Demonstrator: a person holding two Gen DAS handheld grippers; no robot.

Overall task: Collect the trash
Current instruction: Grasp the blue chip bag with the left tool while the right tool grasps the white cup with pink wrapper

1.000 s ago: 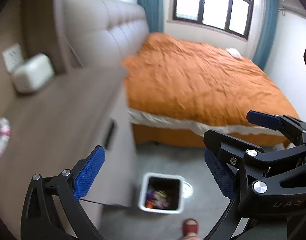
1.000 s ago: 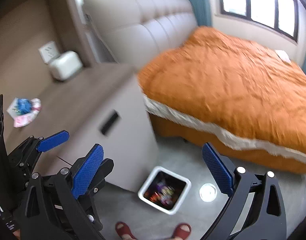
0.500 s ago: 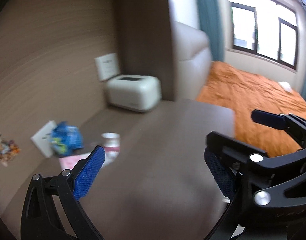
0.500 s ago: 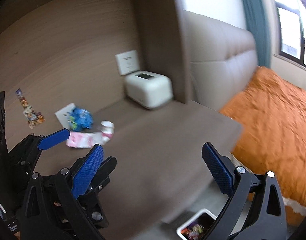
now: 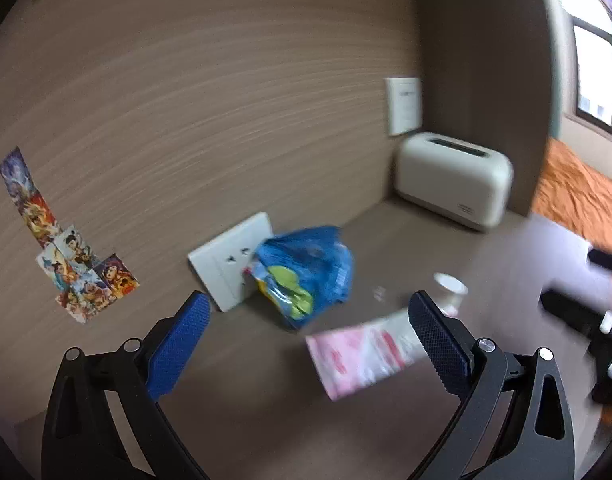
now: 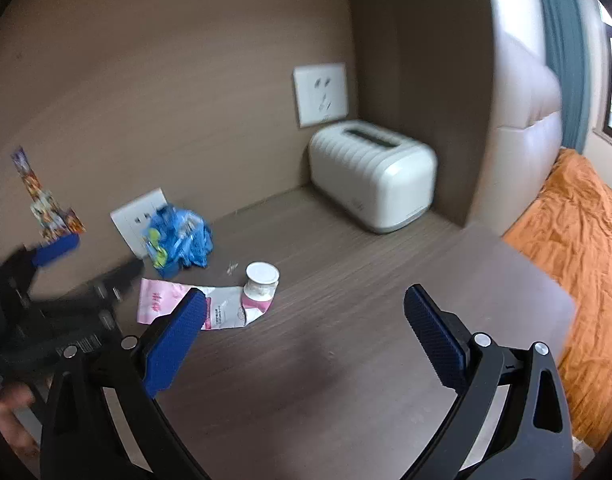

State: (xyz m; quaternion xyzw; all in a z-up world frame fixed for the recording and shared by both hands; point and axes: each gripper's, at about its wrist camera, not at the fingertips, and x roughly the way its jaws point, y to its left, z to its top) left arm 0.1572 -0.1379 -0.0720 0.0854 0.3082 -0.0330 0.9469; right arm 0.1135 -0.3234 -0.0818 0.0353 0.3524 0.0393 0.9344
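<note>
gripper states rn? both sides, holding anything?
Left gripper: open, empty, above the pink wrapper and blue bag.
Right gripper: open, empty, over the nightstand top.

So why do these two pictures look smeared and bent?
Left wrist view: motion blur smears the blue bag, pink wrapper and the right gripper at the edge. Right wrist view: sharper, though the left gripper is streaked. Both views: the fisheye lens bows the wall and darkens the corners; window light glares at the right.
</note>
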